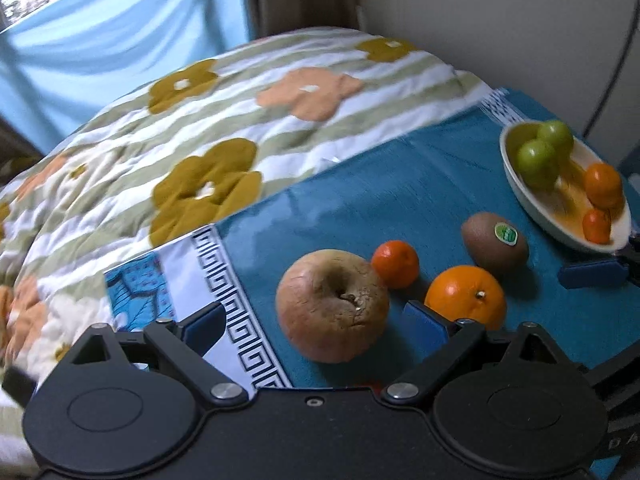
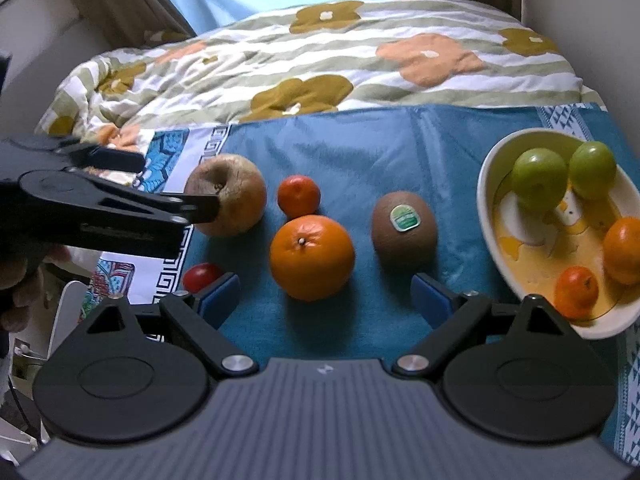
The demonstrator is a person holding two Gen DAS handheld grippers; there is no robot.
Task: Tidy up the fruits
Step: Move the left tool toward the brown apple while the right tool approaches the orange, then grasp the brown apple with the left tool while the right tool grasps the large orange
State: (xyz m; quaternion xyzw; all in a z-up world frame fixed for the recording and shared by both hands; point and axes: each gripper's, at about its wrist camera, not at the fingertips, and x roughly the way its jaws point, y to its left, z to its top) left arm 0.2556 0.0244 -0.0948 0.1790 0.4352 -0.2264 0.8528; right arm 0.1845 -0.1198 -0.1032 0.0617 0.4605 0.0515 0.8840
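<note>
Right wrist: both tools gape (left too) over teal cloth, quilt behind.

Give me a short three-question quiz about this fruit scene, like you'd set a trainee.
1. True or false: the kiwi already lies in the bowl.
2. Which fruit sits between the left gripper fingers? A) apple B) large orange C) kiwi
3. How many green fruits are in the bowl?

Key:
1. False; it lies on the blue cloth.
2. A; the jaws are open around it.
3. Two, beside two small oranges.
</note>
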